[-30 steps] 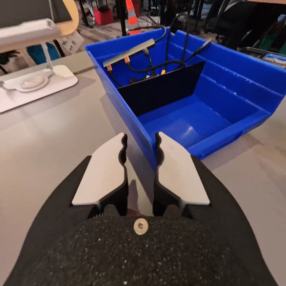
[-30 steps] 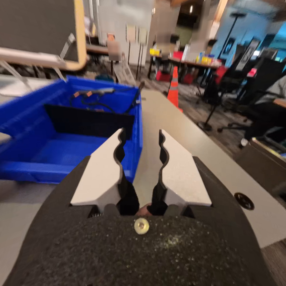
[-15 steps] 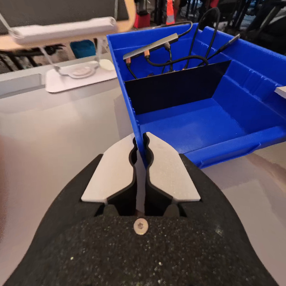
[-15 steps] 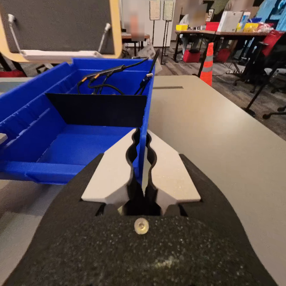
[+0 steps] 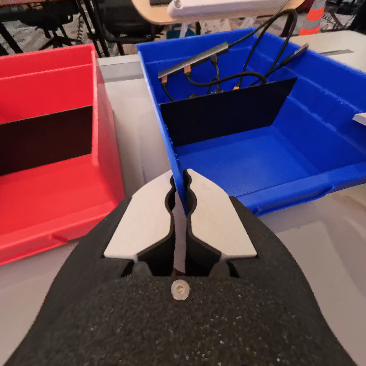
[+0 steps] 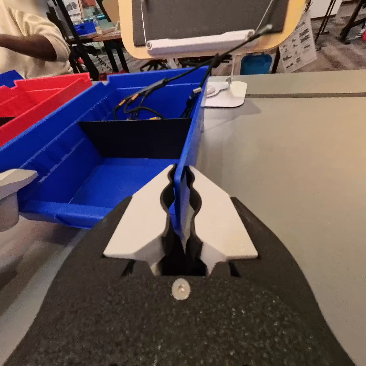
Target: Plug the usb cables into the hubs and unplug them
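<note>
My left tongs [image 5: 179, 179] and right tongs [image 6: 181, 170] each clamp a side wall of the blue bin [image 5: 257, 164]; black cables [image 5: 223, 79] fill its rear compartment, front one bare.

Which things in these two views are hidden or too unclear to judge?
- Both views: the floor of the blue bin's rear part and the lower cables, hidden by the black divider.
- Left wrist view: most of the red bin, cut off by the left edge.
- Right wrist view: the left tool, cut off by the left edge.
</note>
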Motion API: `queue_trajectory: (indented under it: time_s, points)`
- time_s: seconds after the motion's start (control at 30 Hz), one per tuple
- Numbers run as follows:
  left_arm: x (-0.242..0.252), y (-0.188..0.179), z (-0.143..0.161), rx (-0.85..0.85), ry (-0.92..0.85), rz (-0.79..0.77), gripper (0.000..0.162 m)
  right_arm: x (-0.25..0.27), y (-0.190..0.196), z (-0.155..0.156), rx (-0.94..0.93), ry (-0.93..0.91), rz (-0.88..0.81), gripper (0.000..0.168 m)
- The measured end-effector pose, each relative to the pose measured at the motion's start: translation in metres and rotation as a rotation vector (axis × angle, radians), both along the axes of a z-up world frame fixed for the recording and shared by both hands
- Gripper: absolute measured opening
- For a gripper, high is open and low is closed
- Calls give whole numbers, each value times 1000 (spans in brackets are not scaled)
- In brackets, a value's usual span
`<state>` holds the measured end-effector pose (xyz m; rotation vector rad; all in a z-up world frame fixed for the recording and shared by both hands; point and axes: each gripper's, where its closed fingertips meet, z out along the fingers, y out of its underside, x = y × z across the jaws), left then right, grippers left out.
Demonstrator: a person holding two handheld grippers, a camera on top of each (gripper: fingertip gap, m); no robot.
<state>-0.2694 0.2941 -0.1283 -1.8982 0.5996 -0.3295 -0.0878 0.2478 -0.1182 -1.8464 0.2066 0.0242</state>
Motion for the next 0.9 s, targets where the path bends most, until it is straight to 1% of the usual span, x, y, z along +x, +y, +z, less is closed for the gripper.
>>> queue_trajectory:
  time_s: [0.07,0.13,0.17,0.23,0.3,0.37,0.43,0.47,0.5,0.57,0.63,0.67,0.73,0.8,0.83,0.87,0.9]
  points:
    - [-3,1,-2,1,3,2,6,-3,0,-1,-10,-47,19,8]
    - [-2,-2,3,-28,-24,-27,7,-4,-3,1,6,-114,30,14]
    - [-3,-5,12,-28,-74,-41,8,-4,-5,8,48,-142,32,15]
    - [-13,-10,42,25,-200,-70,19,-2,-13,29,169,-226,35,18]
    - [-49,-6,70,108,-245,-15,23,-3,-26,52,296,-344,42,18]
    - [-107,11,82,166,-227,101,25,-7,-40,69,383,-412,56,18]
    - [-177,31,72,184,-134,244,35,-11,-52,78,428,-424,66,18]
    - [-209,40,64,195,-73,297,40,-13,-56,80,435,-422,69,18]
    - [-233,48,52,177,-23,316,45,-15,-60,80,437,-414,70,18]
    - [-248,61,29,69,-11,263,53,-20,-65,79,438,-392,76,18]
    - [-242,73,21,4,-77,195,55,-27,-70,76,420,-378,82,18]
    - [-238,79,18,-10,-100,177,53,-31,-72,74,405,-378,84,18]
    - [-233,90,9,-26,-59,159,43,-37,-78,77,408,-407,68,18]
    - [-234,97,-5,-43,40,166,32,-43,-86,88,460,-463,34,17]
    - [-234,97,-9,-54,61,165,30,-47,-89,93,495,-489,22,16]
    - [-235,96,-10,-64,55,169,24,-51,-94,99,528,-514,12,15]
    - [-238,96,-11,-79,53,178,12,-57,-98,104,556,-534,12,14]
